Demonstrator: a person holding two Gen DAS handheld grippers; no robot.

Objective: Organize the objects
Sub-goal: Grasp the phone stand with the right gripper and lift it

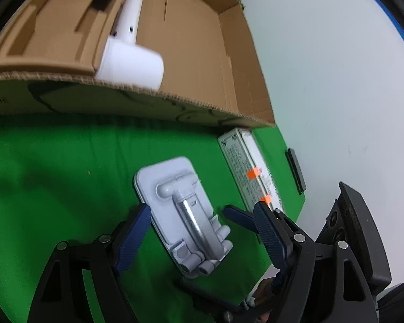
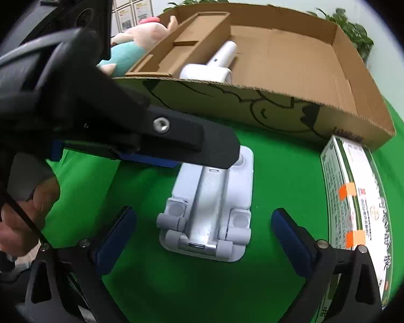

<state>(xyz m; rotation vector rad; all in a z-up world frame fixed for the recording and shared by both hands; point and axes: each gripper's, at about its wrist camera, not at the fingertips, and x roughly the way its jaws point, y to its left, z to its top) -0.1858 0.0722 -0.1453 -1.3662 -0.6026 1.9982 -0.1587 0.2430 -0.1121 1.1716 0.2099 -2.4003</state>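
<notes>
The folded phone stand (image 2: pixel 210 204) lies flat on the green cloth (image 1: pixel 54 161) before the cardboard box (image 2: pixel 296 51), between the spread left gripper (image 1: pixel 202 215) and equally spread right gripper (image 2: pixel 202 231) (neither pinching), so pickup seems next: close, then lift boxward.

medicine box (image 2: pixel 355 215) | print blurred | no text readable
</notes>
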